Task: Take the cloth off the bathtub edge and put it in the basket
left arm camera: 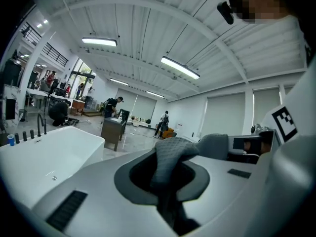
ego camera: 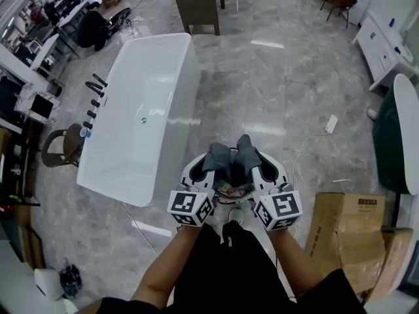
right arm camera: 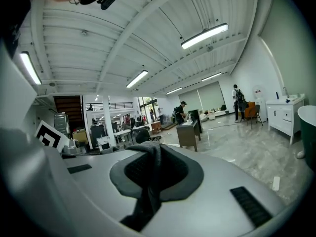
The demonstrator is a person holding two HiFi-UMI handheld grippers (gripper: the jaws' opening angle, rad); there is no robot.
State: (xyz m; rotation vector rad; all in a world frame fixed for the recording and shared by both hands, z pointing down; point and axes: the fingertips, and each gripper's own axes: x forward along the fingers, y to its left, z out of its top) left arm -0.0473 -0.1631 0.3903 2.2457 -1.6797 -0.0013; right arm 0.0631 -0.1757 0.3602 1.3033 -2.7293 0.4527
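I see no cloth and no basket in any view. The white bathtub (ego camera: 188, 90) stands on the marble floor ahead and to the left, and its rim shows bare; it also shows at the left of the left gripper view (left arm camera: 49, 154). My left gripper (ego camera: 218, 156) and right gripper (ego camera: 249, 152) are held side by side in front of the person's body, just right of the tub's near end. The grey padded fingers of each are pressed together, with nothing visible between them (left arm camera: 173, 152) (right arm camera: 148, 154). A small patterned thing (ego camera: 229, 190) lies below the grippers; what it is I cannot tell.
Black taps (ego camera: 93, 97) line the tub's left rim, with a stool (ego camera: 62, 146) beside them. A dark table (ego camera: 200, 5) stands beyond the tub. Cardboard boxes (ego camera: 347, 231) lie at the right, a power strip (ego camera: 331, 123) with its cable on the floor. People stand far off.
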